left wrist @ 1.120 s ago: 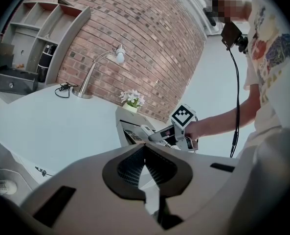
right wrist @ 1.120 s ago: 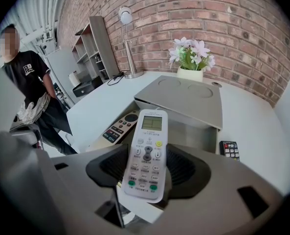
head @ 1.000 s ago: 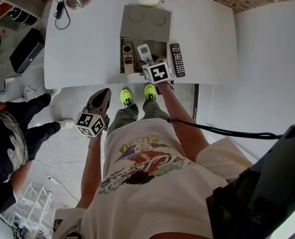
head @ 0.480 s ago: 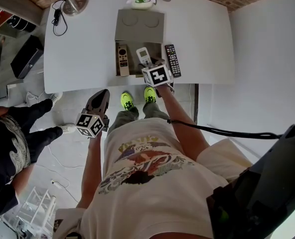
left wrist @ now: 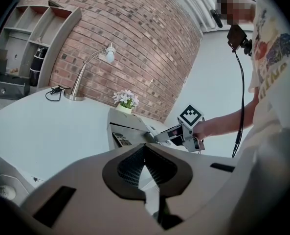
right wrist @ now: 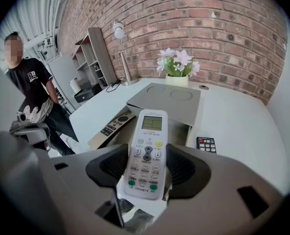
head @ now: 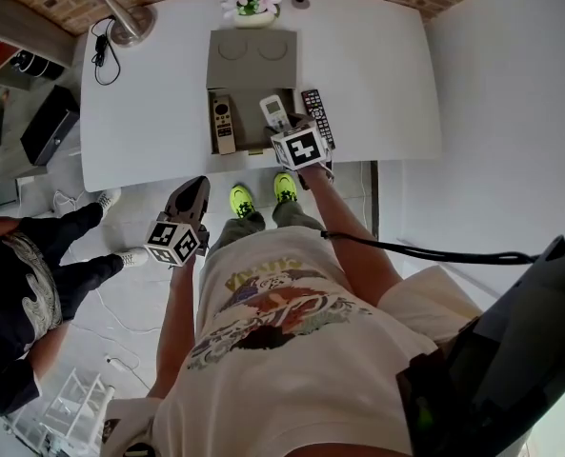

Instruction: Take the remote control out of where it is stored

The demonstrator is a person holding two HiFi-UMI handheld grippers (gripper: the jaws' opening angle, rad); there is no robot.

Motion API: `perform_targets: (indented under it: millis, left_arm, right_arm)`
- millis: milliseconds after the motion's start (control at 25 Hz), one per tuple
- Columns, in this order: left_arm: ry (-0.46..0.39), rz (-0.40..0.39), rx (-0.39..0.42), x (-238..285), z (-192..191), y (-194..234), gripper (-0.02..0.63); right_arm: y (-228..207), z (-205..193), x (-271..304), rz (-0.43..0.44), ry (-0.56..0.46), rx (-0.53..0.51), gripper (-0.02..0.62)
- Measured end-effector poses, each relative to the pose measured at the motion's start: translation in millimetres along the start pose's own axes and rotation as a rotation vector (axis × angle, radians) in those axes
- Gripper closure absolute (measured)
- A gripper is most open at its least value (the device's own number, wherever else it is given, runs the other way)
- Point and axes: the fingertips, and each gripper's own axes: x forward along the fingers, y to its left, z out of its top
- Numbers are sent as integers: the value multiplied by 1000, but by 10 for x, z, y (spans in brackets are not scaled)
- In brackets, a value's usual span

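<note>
Clearly the right tongs (right wrist: 146, 169) are clenched on the white air-conditioner remote (right wrist: 147, 146). Its long axis runs away between the pads, over the open grey storage box (right wrist: 167, 101) at frame centre. The left tongs (left wrist: 145, 169), pressed together and empty, hang well apart, lower left in the head view.
</note>
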Motion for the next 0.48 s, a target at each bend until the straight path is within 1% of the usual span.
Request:
perform_targets:
  millis: [480]
  left_arm:
    - [25,-29,31,259,-5,-294,600]
  right_arm:
    - [-387,-180,-208,-19,-8,31,344]
